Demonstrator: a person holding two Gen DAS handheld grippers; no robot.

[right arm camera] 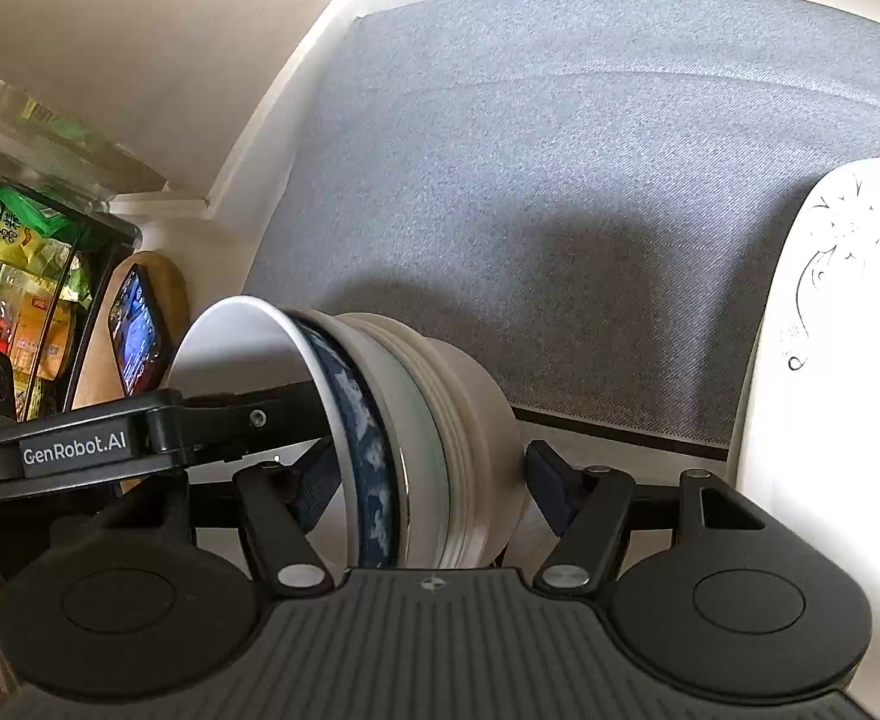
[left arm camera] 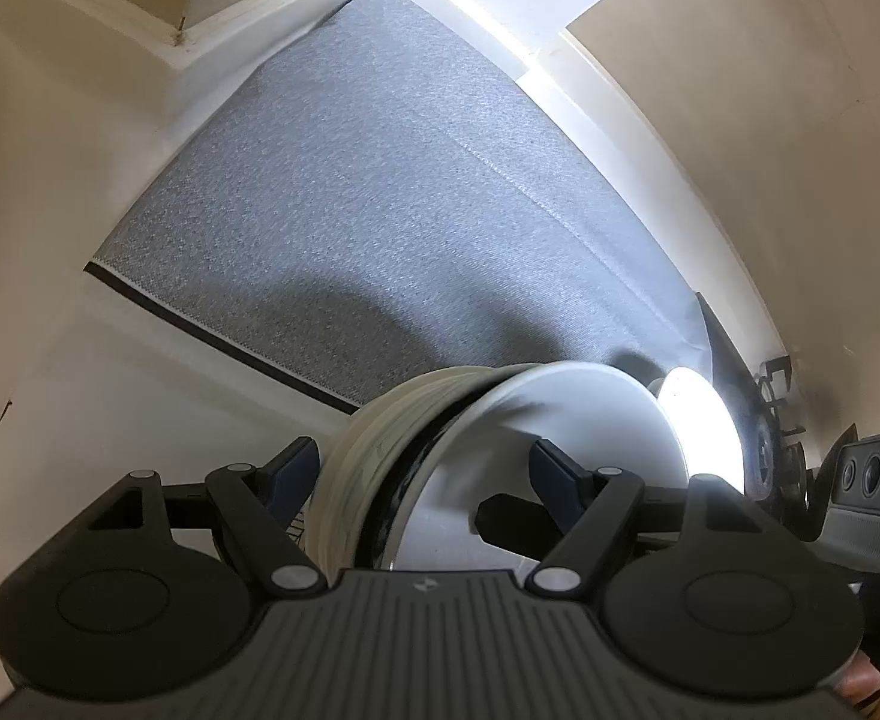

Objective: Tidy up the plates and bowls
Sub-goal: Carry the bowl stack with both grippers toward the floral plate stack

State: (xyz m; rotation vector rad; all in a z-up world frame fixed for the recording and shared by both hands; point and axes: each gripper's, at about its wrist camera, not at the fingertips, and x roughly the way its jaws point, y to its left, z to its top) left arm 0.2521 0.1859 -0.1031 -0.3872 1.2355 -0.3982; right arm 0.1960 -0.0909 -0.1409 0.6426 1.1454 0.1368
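A stack of nested bowls [left arm camera: 380,468] is tilted on its side above a grey mat [left arm camera: 380,210]. The outer bowl is cream and ribbed, the inner ones white, one with a blue pattern [right arm camera: 374,456]. My left gripper [left arm camera: 422,474] straddles the stack's rim, one finger outside, one inside the white bowl. My right gripper [right arm camera: 434,468] straddles the same stack [right arm camera: 440,420] from the other side, fingers wide apart around it. The left gripper's body [right arm camera: 110,444] reaches into the bowl in the right wrist view. A white plate with a black floral drawing [right arm camera: 829,330] stands at the right.
The mat [right arm camera: 559,150] lies on a white counter [left arm camera: 80,360] against white walls. In the right wrist view, a phone [right arm camera: 140,330] on a wooden board and shelves with packaged goods [right arm camera: 14,252] are at the left.
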